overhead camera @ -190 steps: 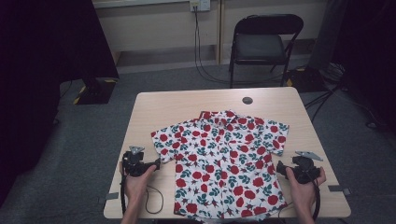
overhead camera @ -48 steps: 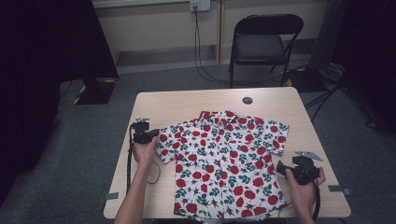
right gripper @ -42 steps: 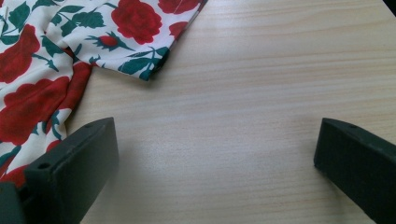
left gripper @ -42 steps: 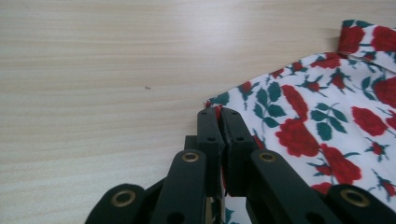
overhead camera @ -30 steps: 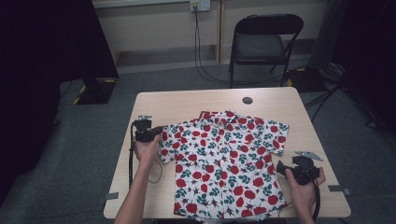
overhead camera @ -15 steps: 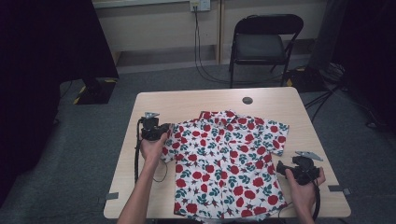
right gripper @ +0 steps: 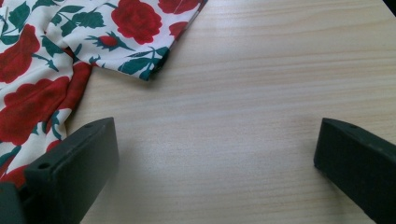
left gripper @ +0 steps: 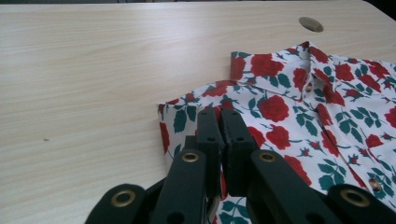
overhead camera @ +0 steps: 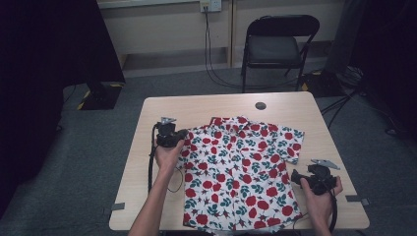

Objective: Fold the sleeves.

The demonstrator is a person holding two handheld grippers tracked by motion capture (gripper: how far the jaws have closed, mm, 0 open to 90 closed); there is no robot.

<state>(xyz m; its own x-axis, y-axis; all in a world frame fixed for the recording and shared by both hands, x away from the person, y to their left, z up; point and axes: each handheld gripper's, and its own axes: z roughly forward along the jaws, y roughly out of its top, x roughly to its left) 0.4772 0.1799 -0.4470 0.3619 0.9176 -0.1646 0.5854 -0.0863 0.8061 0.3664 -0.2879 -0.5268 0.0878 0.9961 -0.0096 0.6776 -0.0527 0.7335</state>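
A rose-printed short-sleeved shirt (overhead camera: pixel 238 169) lies flat on a pale wooden worktop (overhead camera: pixel 206 105), collar toward the far edge and hem at the near one, its long axis running away from the person. A dark round cap (overhead camera: pixel 260 105) sits in the worktop beyond the collar, well apart from the cloth, and a black folding chair (overhead camera: pixel 278 44) stands on the grey floor behind. Nothing lies between either hand and the shirt. The left tongs (overhead camera: pixel 180 134) are at the shirt's left sleeve; the left gripper view shows them closed together on the sleeve's fabric (left gripper: pixel 187 116), a detail too small to tell from above. The right tongs (overhead camera: pixel 295 176) rest beside the shirt's right side; the right gripper view shows them wide apart over bare wood, with the shirt's edge (right gripper: pixel 140 65) just beside one jaw.
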